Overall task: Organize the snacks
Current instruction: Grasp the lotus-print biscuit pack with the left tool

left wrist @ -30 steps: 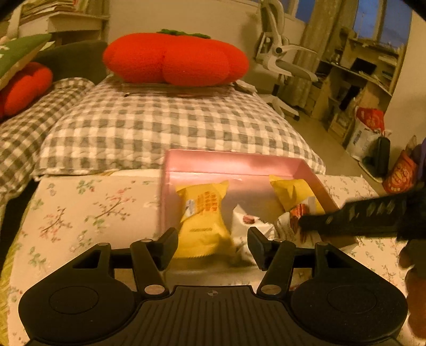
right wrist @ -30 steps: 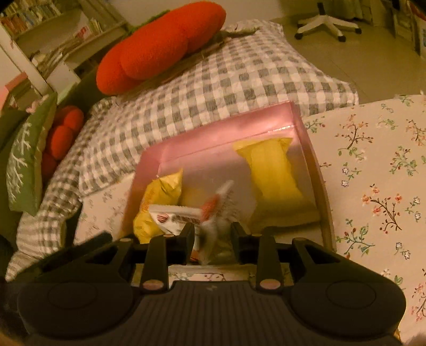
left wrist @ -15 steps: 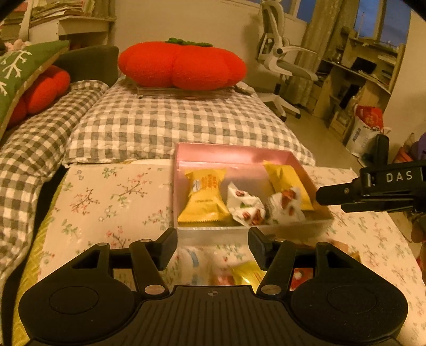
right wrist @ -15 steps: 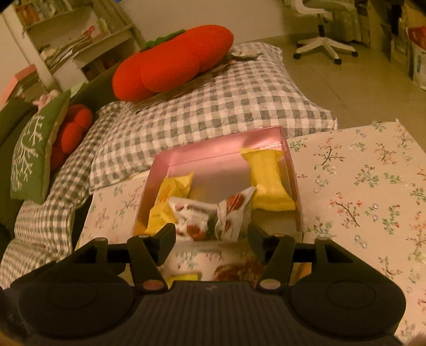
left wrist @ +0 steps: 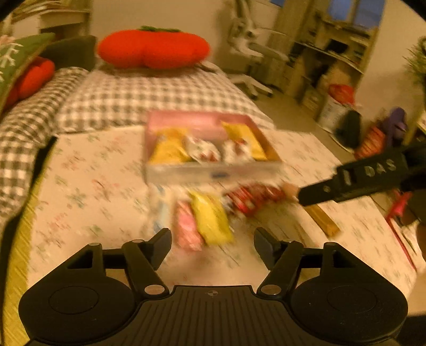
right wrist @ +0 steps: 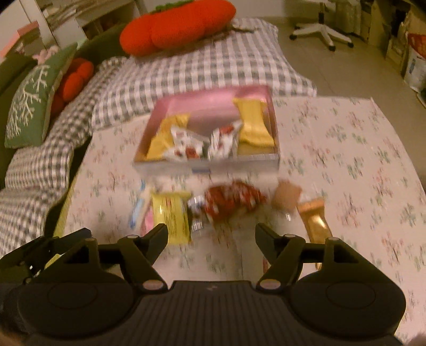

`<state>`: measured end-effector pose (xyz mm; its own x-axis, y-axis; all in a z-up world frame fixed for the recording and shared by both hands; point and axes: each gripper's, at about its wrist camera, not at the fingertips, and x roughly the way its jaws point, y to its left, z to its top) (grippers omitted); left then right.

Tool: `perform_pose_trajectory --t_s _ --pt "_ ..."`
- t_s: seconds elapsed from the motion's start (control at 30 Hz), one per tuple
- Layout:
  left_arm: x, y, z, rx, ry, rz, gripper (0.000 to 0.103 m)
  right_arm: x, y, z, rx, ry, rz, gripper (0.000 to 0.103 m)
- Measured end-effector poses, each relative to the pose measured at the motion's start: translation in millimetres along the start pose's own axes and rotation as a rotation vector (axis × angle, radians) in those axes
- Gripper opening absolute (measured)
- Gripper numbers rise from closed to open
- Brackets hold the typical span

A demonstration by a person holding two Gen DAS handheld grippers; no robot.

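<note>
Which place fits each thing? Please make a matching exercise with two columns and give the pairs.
Things:
1. red packet
2. gold packet
3. white packets with red print
4. orange pumpkin cushion

Places:
A. on the checked bedding
B. inside the pink box
C. on the floral cloth, right of the red packet
D. on the cloth just in front of the box

Pairs: 1-D, 2-C, 3-B, 4-A

I see warm, dim yellow light over a checked bed [right wrist: 202, 66] carrying a big red pumpkin cushion [right wrist: 178, 25]. Right of the bed, a white swivel chair [right wrist: 323, 32] stands on bare floor [right wrist: 354, 71]; beyond it, cluttered shelving [left wrist: 327, 58].
</note>
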<state>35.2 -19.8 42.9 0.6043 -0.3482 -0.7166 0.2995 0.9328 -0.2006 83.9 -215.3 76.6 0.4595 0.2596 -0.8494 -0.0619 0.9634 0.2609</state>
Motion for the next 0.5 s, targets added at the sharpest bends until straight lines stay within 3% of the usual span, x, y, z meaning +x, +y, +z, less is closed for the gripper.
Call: perform_pose_trajectory --t_s 0.27,0.5 --pt "2 -26 -38 0.073 0.079 -0.044 0.073 -5 -19 -29 0.027 0.023 -0.017 0.08" --pt "9 -47 -61 0.145 0.12 -0.057 0.077 6 -29 -43 0.037 0.12 -0.029 0.08"
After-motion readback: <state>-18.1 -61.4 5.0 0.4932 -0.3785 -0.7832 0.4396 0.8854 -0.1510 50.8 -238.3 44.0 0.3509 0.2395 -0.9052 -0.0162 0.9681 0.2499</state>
